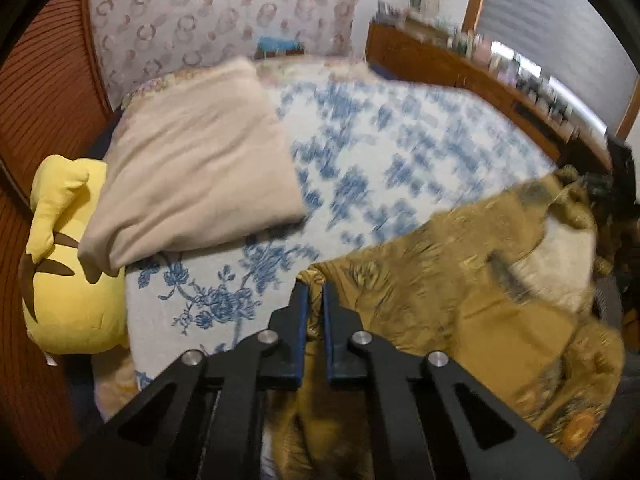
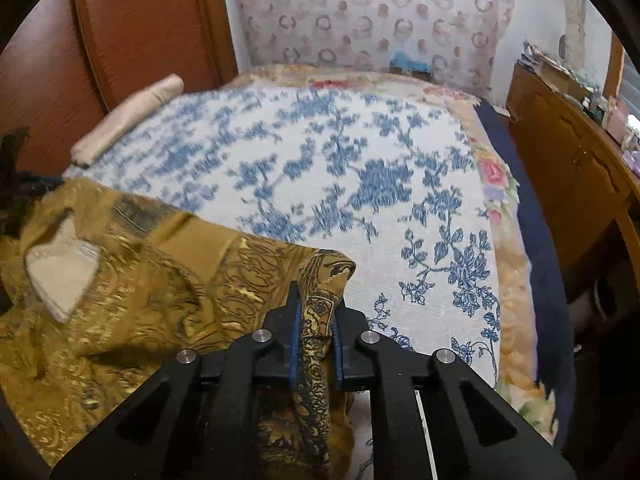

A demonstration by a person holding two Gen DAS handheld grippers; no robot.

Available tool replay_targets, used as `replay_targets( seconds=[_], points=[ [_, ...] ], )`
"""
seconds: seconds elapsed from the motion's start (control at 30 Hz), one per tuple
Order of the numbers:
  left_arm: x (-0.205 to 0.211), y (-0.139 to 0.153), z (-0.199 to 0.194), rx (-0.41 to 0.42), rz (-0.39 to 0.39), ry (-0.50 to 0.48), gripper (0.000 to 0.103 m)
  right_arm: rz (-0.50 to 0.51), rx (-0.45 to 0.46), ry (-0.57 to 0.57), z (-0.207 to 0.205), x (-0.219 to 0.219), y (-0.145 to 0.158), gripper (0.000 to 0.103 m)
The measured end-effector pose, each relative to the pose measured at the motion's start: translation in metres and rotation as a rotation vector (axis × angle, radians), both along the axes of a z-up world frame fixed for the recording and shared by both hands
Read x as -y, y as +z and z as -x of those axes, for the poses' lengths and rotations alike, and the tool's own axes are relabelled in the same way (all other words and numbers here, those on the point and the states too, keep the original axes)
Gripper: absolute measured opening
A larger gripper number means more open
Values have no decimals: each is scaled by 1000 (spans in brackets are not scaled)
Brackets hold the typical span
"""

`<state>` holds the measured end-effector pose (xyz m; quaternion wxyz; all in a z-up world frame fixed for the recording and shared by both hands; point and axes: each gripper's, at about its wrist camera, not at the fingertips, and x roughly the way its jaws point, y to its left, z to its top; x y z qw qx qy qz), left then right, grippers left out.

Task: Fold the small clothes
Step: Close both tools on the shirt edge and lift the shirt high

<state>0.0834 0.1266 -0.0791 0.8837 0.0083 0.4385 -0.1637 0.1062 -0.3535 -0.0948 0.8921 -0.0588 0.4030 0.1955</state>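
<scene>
A mustard-gold patterned garment [image 1: 472,280] lies crumpled on the blue-flowered bedspread [image 1: 380,140], with a pale inner label or lining patch [image 1: 560,264] showing. My left gripper [image 1: 315,292] is shut on the garment's left edge, a thin fold caught between its blue pads. In the right wrist view the same garment [image 2: 140,300] spreads to the left, its pale patch [image 2: 60,272] near the left side. My right gripper [image 2: 318,304] is shut on a bunched corner of the garment, which rises between the pads.
A beige folded cloth [image 1: 192,168] lies at the bed's left, also seen far back [image 2: 128,116]. A yellow plush toy [image 1: 68,264] sits beside it. A wooden cabinet [image 1: 460,68] with small items runs along the right; a wooden panel [image 2: 132,20] stands behind the bed.
</scene>
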Motion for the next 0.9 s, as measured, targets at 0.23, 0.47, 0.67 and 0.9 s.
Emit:
replay_targets(
  seconds=[0.23, 0.47, 0.67, 0.9],
  points=[
    [-6, 91, 68, 286, 152, 81, 2, -97, 181, -1, 47, 3, 86, 6],
    [-9, 191, 108, 518, 217, 42, 2, -133, 388, 28, 93, -2, 189, 6],
    [-18, 282, 127, 730, 151, 52, 2, -141, 571, 9, 124, -3, 289, 6],
    [-47, 357, 130, 892, 190, 89, 2, -132, 731, 19, 143, -15, 368, 6]
  ],
)
